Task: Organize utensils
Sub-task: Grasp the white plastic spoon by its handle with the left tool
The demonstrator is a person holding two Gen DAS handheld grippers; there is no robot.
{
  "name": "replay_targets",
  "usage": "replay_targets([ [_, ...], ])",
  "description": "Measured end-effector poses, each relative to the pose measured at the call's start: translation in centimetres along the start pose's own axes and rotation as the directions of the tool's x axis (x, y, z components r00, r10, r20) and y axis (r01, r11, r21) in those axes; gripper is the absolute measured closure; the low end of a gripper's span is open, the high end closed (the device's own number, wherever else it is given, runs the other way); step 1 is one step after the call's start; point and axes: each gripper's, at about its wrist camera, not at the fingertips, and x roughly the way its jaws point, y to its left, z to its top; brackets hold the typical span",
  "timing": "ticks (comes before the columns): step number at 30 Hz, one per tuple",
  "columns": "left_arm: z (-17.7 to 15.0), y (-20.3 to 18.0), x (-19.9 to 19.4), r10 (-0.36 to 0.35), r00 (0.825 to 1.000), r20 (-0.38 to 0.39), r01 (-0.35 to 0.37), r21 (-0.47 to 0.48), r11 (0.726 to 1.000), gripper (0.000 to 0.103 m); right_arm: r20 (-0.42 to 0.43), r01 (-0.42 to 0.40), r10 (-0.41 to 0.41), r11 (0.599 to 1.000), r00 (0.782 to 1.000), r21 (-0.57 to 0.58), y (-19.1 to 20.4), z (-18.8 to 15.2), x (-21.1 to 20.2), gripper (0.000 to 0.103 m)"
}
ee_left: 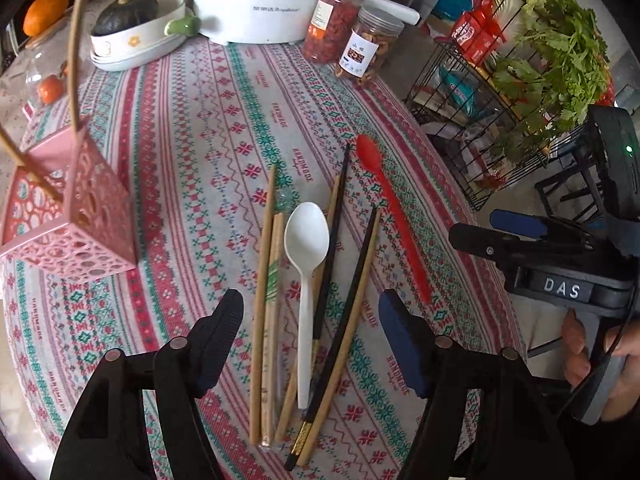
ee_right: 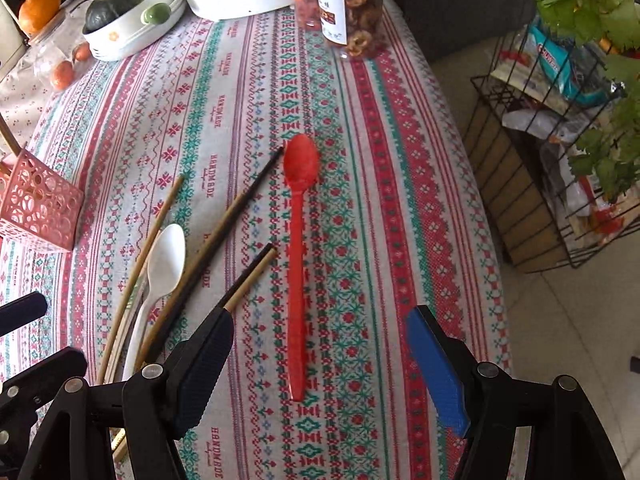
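On the patterned tablecloth lie a white plastic spoon [ee_left: 305, 264], several wooden and black chopsticks [ee_left: 262, 300], and a long red spoon [ee_left: 394, 216]. My left gripper [ee_left: 312, 304] hangs open above the white spoon and chopsticks, its fingers apart on either side of them. In the right wrist view my right gripper [ee_right: 320, 328] stands open over the red spoon [ee_right: 298, 264], whose handle runs between the fingers without touching them. The white spoon [ee_right: 162, 268] and chopsticks [ee_right: 236, 208] lie to its left. A pink perforated holder [ee_left: 76, 216] with sticks in it stands at the left.
At the back stand a white appliance [ee_left: 260, 4], two jars of dried food [ee_left: 352, 36], and a white dish with a dark squash [ee_left: 132, 28]. A black wire rack [ee_left: 492, 120] with greens and packets stands off the table's right edge. A hand [ee_left: 600, 356] holds the right gripper.
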Motion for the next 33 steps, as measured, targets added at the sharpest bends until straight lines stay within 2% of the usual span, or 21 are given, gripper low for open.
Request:
replay_targets([
  [3, 1.6, -0.2, 2.1, -0.002, 1.0, -0.021, 0.002, -0.016, 1.0, 0.043, 0.003, 0.002, -0.002, 1.0, 1.0, 0.005, -0.4, 0.2, -0.1, 0.027],
  [11, 3.8, -0.7, 5.5, 0.034, 0.997, -0.065, -0.036, -0.024, 0.999, 0.045, -0.015, 0.004, -0.004, 1.0, 1.0, -0.027, -0.8, 0.4, 0.5, 0.027],
  [14, 4.3, -0.9, 6.2, 0.056, 0.996, -0.073, -0.057, -0.012, 0.998, 0.049, -0.019, 0.007, -0.007, 1.0, 1.0, -0.014, -1.3, 0.5, 0.7, 0.027],
  [17, 4.5, -1.2, 6.9, 0.08, 0.992, -0.093, -0.08, 0.003, 0.997, 0.057, -0.026, 0.005, -0.005, 1.0, 1.0, -0.001, -1.7, 0.6, 1.0, 0.027],
  [19, 4.6, -1.3, 7.5, 0.11, 0.988, -0.109, -0.109, 0.013, 0.994, 0.07, -0.029, 0.006, -0.006, 1.0, 1.0, 0.007, -1.9, 0.6, 1.1, 0.027],
  [20, 4.6, -1.3, 7.6, 0.122, 0.986, -0.114, -0.121, 0.014, 0.993, 0.073, -0.03, 0.007, -0.007, 1.0, 1.0, 0.01, -2.0, 0.7, 1.2, 0.027],
  [22, 4.8, -1.2, 7.9, 0.119, 0.986, -0.118, -0.119, 0.003, 0.993, 0.09, -0.034, 0.009, -0.008, 1.0, 0.999, 0.015, -2.1, 0.7, 1.3, 0.027],
  [25, 4.7, -0.9, 7.5, 0.112, 0.989, -0.097, -0.114, -0.008, 0.993, 0.098, -0.04, 0.014, -0.013, 1.0, 0.999, 0.02, -2.3, 0.8, 1.6, 0.027],
  [29, 4.3, -0.3, 5.4, 0.114, 0.993, -0.026, -0.114, -0.009, 0.993, 0.098, -0.051, 0.024, -0.022, 0.999, 0.998, 0.026, -2.3, 1.1, 2.2, 0.027],
  [33, 3.8, 0.5, 2.4, 0.076, 0.996, 0.052, -0.074, -0.033, 0.997, 0.098, -0.049, 0.031, -0.029, 0.999, 0.998, 0.036, -2.5, 1.5, 2.6, 0.027],
])
